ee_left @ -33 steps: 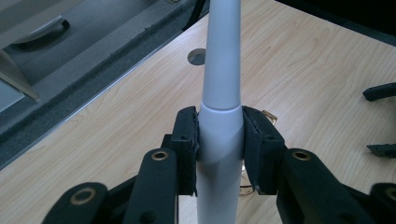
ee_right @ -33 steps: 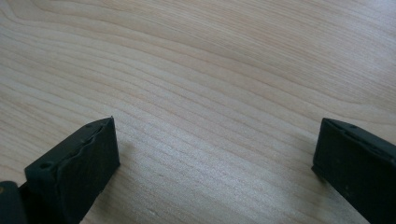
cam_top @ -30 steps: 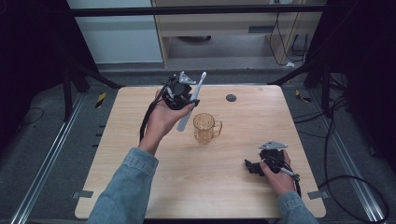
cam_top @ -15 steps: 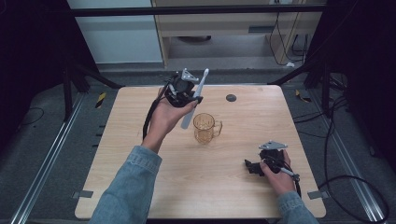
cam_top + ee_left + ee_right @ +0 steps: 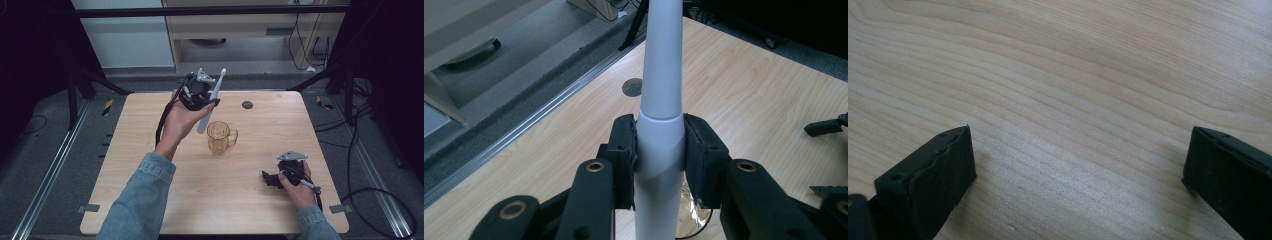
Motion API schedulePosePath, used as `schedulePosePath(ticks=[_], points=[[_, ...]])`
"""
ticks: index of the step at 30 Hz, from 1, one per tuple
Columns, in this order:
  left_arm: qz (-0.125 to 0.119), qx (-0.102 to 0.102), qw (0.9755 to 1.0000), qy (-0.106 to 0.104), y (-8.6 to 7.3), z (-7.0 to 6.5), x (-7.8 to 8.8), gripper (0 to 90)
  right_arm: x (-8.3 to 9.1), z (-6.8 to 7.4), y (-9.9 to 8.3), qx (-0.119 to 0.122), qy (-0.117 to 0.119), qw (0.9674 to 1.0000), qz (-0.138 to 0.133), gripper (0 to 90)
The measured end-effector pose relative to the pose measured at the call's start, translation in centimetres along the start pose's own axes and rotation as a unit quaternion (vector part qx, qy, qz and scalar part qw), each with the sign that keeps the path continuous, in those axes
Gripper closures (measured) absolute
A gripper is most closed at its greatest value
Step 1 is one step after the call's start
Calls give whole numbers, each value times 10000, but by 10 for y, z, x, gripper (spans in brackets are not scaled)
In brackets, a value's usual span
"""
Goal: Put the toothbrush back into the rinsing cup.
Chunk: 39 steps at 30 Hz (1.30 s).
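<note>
Toothbrush (image 5: 659, 135) clamped between left gripper (image 5: 659, 160) jaws; right gripper (image 5: 1078, 170) wide, empty.

The person wears a blue denim sleeve (image 5: 137, 200) with a stitched cuff on the left arm and a matching cuff at the right wrist. The left gripper (image 5: 659, 155) has matte black jaws with ribbed pads, round brass-coloured bushings in the linkage arms, a grey three-cornered plate at 12 o'clock on its body and a black cable trailing along the forearm. The right gripper (image 5: 1078, 170) has the same black blocky jaws, a grey plate and a black cable.
</note>
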<state>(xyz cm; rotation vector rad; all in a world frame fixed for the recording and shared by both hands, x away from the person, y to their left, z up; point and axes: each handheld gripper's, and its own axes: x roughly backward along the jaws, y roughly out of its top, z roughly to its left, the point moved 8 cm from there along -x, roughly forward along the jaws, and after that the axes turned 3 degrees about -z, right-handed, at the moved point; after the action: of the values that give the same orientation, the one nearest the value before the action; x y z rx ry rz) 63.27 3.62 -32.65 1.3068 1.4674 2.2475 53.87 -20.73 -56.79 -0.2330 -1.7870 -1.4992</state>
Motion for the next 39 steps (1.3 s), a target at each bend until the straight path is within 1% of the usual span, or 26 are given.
schedulePosePath(ticks=[2,4,12,13,19,23,24,25,28,34,39], points=[[-28,14,10000,-9,2,-1,0,675,0,0,0,6,2,10000,-1,4],[-28,-14,10000,-11,4,-1,-1,675,0,0,0,21,12,10000,-1,4],[-107,31,9999,-13,9,-2,-3,675,0,0,0,50,16,10000,10,4],[-88,6,10000,-23,9,-1,-3,675,0,0,0,50,16,10000,10,3],[-188,86,9998,-36,12,-1,-5,675,0,0,0,51,15,10000,10,4],[-232,122,9997,-18,12,0,-9,675,0,0,0,55,15,10000,9,3],[-275,158,9995,-20,12,1,-11,675,0,0,0,53,16,10000,8,3],[-279,164,9995,-20,12,1,-12,675,0,0,0,12,23,10000,-4,4],[-306,131,9994,-15,13,-1,-16,675,0,0,0,16,21,10000,-3,3],[-400,230,9989,-95,13,-4,-24,675,0,0,0,24,20,10000,-3,4],[-426,289,9985,-161,9,-6,-32,675,0,0,0,23,19,10000,-2,4]])
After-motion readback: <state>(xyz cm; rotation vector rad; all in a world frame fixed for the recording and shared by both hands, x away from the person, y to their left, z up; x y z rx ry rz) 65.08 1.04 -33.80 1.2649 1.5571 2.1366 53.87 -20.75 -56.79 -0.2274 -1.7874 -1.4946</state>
